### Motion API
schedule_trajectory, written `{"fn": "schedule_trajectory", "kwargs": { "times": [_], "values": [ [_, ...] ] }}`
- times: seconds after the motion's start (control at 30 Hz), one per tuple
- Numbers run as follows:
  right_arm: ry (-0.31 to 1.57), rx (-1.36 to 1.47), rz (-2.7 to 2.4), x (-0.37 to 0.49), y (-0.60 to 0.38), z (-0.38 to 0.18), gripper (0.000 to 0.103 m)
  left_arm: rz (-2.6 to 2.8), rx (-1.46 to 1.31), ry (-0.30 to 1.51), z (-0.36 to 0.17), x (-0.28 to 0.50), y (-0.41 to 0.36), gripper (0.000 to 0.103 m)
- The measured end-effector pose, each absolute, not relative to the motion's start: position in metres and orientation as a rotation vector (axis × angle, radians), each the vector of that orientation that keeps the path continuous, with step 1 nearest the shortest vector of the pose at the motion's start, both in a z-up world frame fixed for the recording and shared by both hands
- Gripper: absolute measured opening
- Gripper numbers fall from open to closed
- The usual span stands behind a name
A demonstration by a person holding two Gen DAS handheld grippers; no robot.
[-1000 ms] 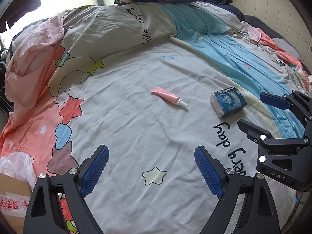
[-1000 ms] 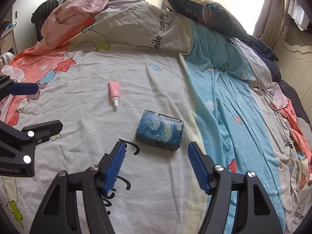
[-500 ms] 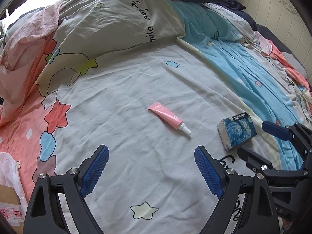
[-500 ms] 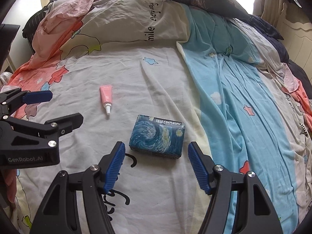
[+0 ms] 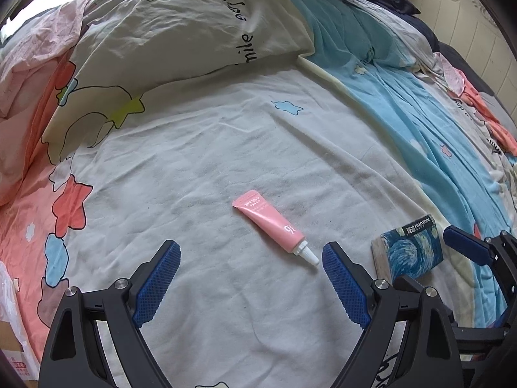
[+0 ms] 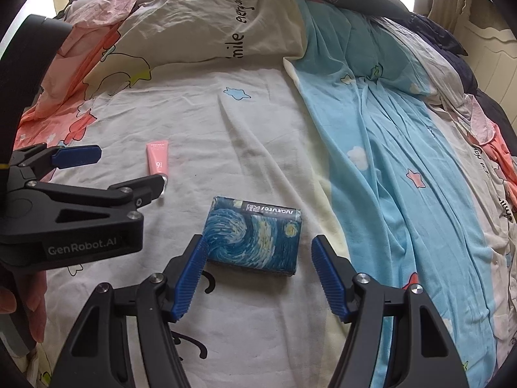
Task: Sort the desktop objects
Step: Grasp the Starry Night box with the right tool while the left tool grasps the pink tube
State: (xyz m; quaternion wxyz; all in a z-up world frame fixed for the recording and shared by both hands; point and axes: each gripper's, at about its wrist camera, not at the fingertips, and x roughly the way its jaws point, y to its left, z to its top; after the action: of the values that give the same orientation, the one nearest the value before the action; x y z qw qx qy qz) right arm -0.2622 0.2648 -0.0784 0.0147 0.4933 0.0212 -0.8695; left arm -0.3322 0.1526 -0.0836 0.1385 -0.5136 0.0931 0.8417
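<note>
A pink tube (image 5: 273, 224) with a white cap lies on the bedsheet, just beyond my left gripper (image 5: 250, 260), which stands open around nothing. To its right a blue starry-print pack (image 5: 408, 253) lies flat. In the right wrist view that pack (image 6: 255, 237) sits just ahead of my right gripper (image 6: 258, 252), whose blue pads flank its near edge without pressing on it. The pink tube (image 6: 157, 158) shows further left, partly behind the left gripper (image 6: 126, 168).
A patterned bedsheet (image 5: 194, 161) covers the bed, with a bunched duvet (image 5: 161, 32) behind and a blue strip (image 6: 387, 129) to the right. A cardboard box (image 5: 13, 362) and plastic bag sit at the lower left. A hand (image 6: 29, 307) grips the left tool.
Both grippers moved forward and lower toward the bed. The tube now lies near the left gripper's fingertips, and the pack has come between the right gripper's fingertips.
</note>
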Motion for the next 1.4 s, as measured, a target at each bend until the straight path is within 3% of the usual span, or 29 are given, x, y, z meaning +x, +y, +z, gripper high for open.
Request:
{"fn": "schedule_trajectory", "kwargs": {
  "times": [0.27, 0.57, 0.87, 0.93, 1.1, 1.27, 1.4],
  "values": [
    [0.059, 1.535, -2.728, -0.266, 0.260, -0.080, 0.063, 2.431, -1.546, 0.190, -0.100, -0.344, 0.152, 0.092],
    [-0.126, 1.568, -2.651, -0.274, 0.264, -0.082, 0.063, 2.429, -1.549, 0.169, -0.100, -0.347, 0.150, 0.092],
    [-0.075, 1.576, -2.697, -0.275, 0.254, -0.086, 0.064, 2.458, -1.502, 0.218, -0.102, -0.344, 0.153, 0.092],
    [-0.052, 1.559, -2.712, -0.274, 0.252, -0.086, 0.065, 2.461, -1.491, 0.228, -0.101, -0.343, 0.153, 0.086],
    [-0.057, 1.537, -2.713, -0.270, 0.254, -0.085, 0.062, 2.448, -1.474, 0.267, -0.096, -0.338, 0.155, 0.052],
    [-0.111, 1.529, -2.660, -0.262, 0.255, -0.084, 0.060, 2.419, -1.477, 0.313, -0.092, -0.330, 0.154, 0.026],
    [-0.133, 1.515, -2.639, -0.253, 0.253, -0.083, 0.060, 2.390, -1.484, 0.336, -0.090, -0.322, 0.149, 0.021]
  ]
}}
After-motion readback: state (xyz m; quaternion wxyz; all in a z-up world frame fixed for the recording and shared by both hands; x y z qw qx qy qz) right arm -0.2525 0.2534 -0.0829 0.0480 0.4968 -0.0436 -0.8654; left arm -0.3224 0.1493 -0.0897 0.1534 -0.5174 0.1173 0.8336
